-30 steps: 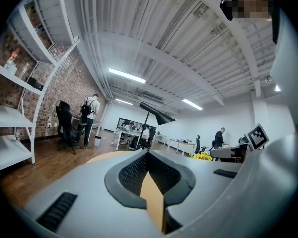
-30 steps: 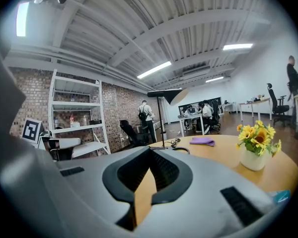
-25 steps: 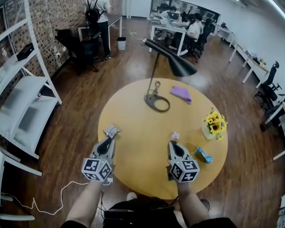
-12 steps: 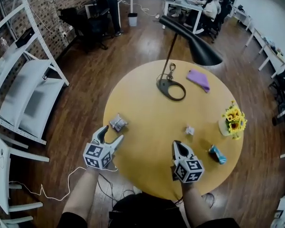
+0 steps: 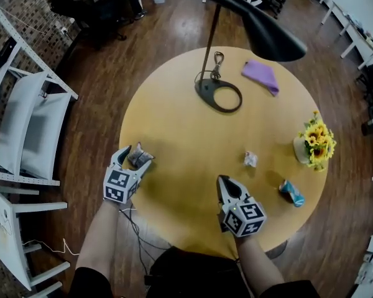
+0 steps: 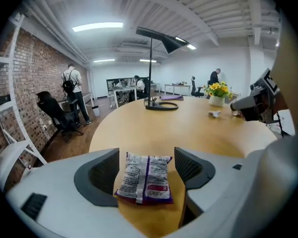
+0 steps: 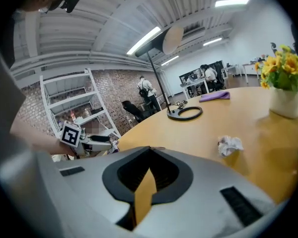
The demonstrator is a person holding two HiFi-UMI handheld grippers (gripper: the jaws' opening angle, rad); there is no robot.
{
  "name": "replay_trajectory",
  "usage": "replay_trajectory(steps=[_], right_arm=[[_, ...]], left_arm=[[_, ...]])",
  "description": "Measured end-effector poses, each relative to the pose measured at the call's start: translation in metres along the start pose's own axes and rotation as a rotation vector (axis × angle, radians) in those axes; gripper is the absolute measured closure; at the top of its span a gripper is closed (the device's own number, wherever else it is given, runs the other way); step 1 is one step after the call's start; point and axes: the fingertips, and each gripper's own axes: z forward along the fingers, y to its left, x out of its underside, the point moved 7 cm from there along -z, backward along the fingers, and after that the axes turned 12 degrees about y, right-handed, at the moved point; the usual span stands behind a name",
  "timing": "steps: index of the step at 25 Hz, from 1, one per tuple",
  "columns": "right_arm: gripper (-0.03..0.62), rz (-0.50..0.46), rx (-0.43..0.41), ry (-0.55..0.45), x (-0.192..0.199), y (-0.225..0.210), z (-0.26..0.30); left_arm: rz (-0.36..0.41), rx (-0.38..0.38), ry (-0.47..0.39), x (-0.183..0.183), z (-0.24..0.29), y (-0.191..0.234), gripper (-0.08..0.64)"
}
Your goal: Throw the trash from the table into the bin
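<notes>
My left tongs (image 6: pixel 145 165), just opened wide, straddle a crinkled purple-and-white foil packet (image 6: pixel 144 182); my right tongs (image 7: pixel 148 150) sit closed, empty. Pinching too high could squirt it out ahead of them.

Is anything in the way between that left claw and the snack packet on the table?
Nothing visible. The left gripper's jaws have just been opening and now stand wide on either side of the snack packet, which lies flat on the table between them; the pads do not touch it.
</notes>
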Motion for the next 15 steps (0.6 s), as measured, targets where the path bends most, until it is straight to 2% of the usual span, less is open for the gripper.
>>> replay_trajectory(steps=[2,7,11,13,15], right_arm=[[0.592,0.002,-0.019,0.019,0.002,-0.001,0.007],[0.592,-0.015,-0.054,0.053,0.005,0.003,0.020],[0.592,-0.010,-0.056,0.063,0.009,0.002,0.024],[0.592,-0.017,-0.053,0.070,0.012,0.003,0.023],[0.592,-0.023,-0.046,0.072,0.013,0.002,0.021]], left_arm=[[0.021,0.016,0.043,0.004,0.014,0.002,0.180],[0.030,0.052,0.133,0.024,0.038,0.000,0.179],[-0.020,0.074,0.140,0.030,0.040,0.000,0.190],[-0.054,0.074,0.151,0.033,0.037,0.000,0.220],[-0.110,0.082,0.151,0.034,0.034,-0.002,0.297]])
